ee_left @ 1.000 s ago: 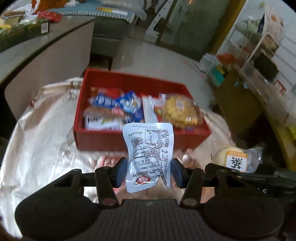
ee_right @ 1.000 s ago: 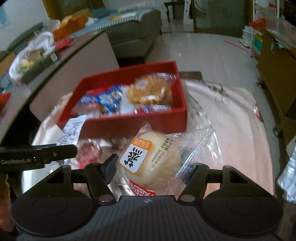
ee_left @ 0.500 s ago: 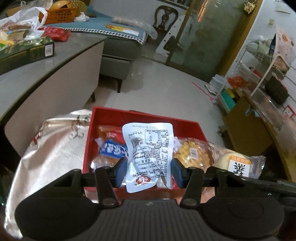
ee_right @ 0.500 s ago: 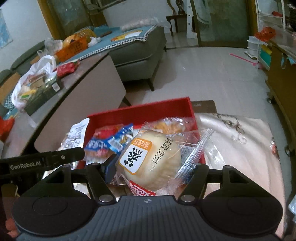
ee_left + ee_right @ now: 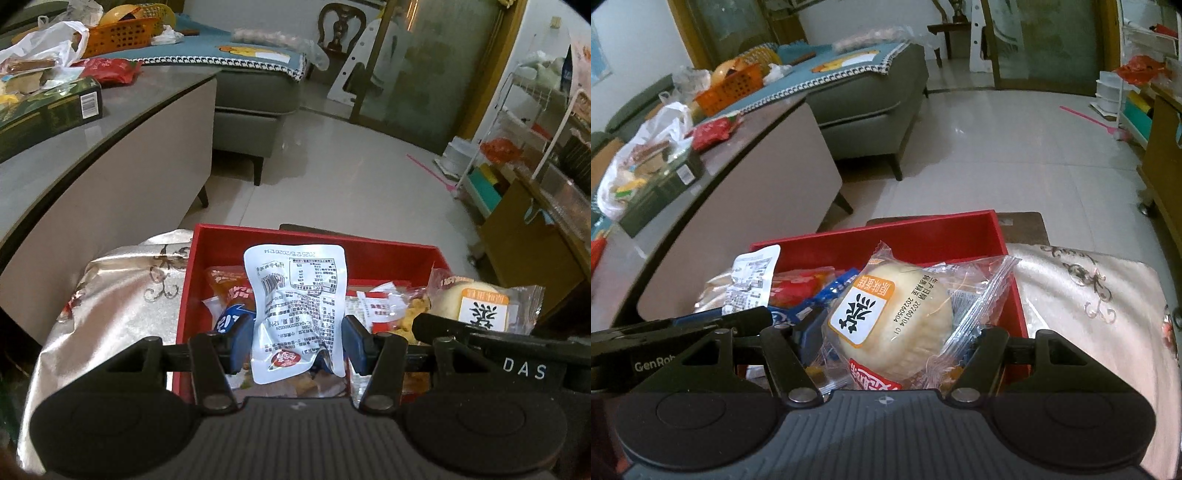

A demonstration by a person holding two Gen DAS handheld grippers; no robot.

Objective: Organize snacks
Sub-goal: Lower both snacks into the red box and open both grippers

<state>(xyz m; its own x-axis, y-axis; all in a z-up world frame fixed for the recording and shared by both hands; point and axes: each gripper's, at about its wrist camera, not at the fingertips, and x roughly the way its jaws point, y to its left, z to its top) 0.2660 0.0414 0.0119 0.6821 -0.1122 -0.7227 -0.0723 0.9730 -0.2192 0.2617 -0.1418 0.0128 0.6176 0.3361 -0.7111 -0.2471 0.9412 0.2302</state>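
My left gripper (image 5: 295,341) is shut on a white printed snack pouch (image 5: 295,306), held upright over the red box (image 5: 314,243). The right gripper (image 5: 892,339) is shut on a clear-wrapped pale round bun (image 5: 897,317) with an orange-and-white label, also above the red box (image 5: 923,236). Several wrapped snacks lie inside the box beneath both. In the left wrist view the bun (image 5: 476,299) shows at the right; in the right wrist view the pouch (image 5: 751,280) shows at the left.
The box sits on a table covered by a shiny patterned cloth (image 5: 122,295). A grey counter (image 5: 74,147) with bags and a dark green carton stands to the left. A grey sofa (image 5: 871,92) and tiled floor lie beyond; shelving (image 5: 517,147) is at the right.
Both grippers have moved forward with their snacks, from in front of the red box to over it. The box now lies directly beneath the pouch and bun.
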